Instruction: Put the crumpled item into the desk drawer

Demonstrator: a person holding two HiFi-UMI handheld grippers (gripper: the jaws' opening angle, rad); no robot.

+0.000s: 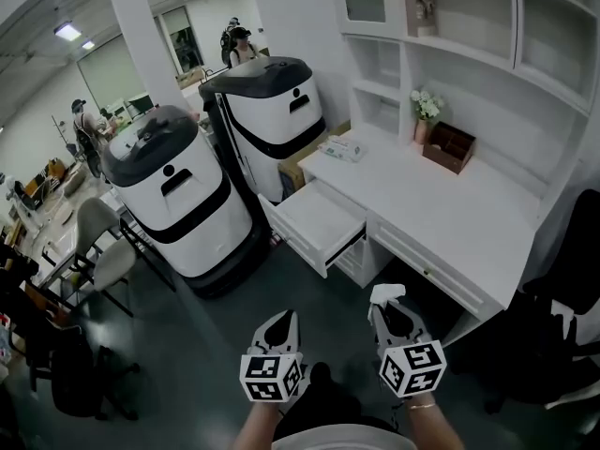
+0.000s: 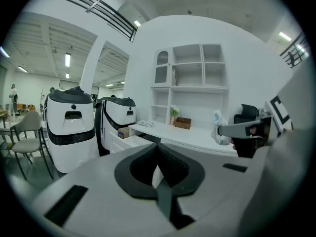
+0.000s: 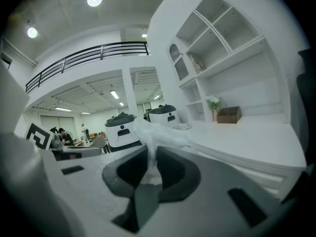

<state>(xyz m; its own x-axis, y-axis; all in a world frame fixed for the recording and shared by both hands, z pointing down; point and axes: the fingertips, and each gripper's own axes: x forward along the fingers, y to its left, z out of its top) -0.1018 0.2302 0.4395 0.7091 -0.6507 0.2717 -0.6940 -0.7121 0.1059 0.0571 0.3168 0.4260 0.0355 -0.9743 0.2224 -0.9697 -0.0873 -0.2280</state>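
My right gripper [image 1: 387,298] is shut on a crumpled white item [image 1: 386,293], which sticks up from between the jaws [image 3: 157,135]. My left gripper [image 1: 282,324] is shut with nothing in it, held level beside the right one above the dark floor. The white desk [image 1: 469,214] stands ahead to the right. Its left drawer [image 1: 319,221] is pulled open toward me and looks empty. From the left gripper view the crumpled item [image 2: 220,130] shows at the right gripper's tip, with the open drawer [image 2: 132,139] beyond.
Two large white-and-black machines [image 1: 178,195] [image 1: 272,120] stand left of the desk. A tissue pack [image 1: 342,147], a flower vase [image 1: 424,111] and a brown box [image 1: 449,146] sit on the desk. A black chair [image 1: 572,279] is at the right; a chair [image 1: 103,251] and people are at the left.
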